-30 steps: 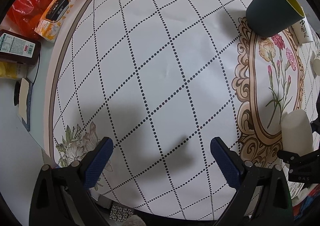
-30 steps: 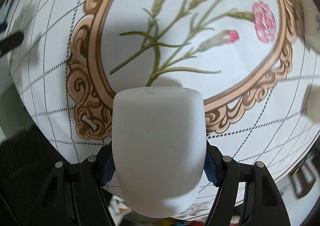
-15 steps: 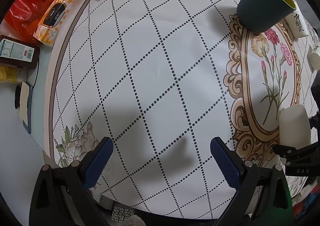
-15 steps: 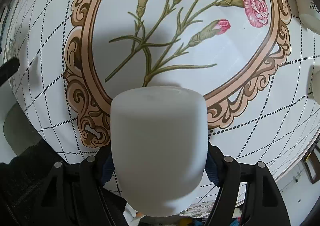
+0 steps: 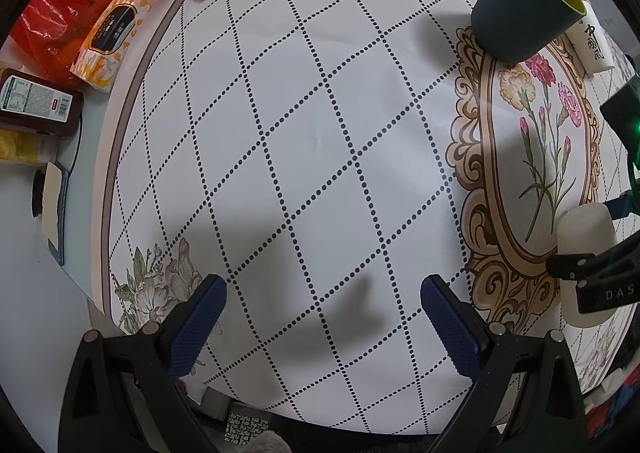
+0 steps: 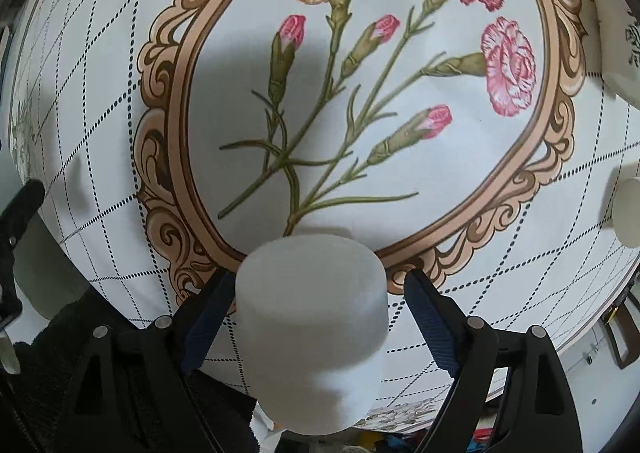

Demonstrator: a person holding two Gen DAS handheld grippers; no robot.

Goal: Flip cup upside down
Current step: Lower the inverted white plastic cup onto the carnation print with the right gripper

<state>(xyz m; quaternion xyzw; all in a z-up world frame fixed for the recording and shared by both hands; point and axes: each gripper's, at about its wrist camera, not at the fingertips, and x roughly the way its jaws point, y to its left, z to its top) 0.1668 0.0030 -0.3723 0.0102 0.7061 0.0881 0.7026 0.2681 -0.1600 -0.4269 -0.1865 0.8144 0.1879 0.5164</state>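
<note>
The white cup (image 6: 316, 317) stood upside down, closed base up, on the flowered tablecloth (image 6: 360, 101) at the near edge of its ornate oval frame, matte and plain-sided.

I read "DAS" in pale letters on the black right gripper (image 5: 608, 295), right of my left fingers. Far ahead-right, a white cup (image 5: 594, 43) carries black Chinese characters. Bottle label (image 5: 28, 99) at far left: print illegible.
</note>
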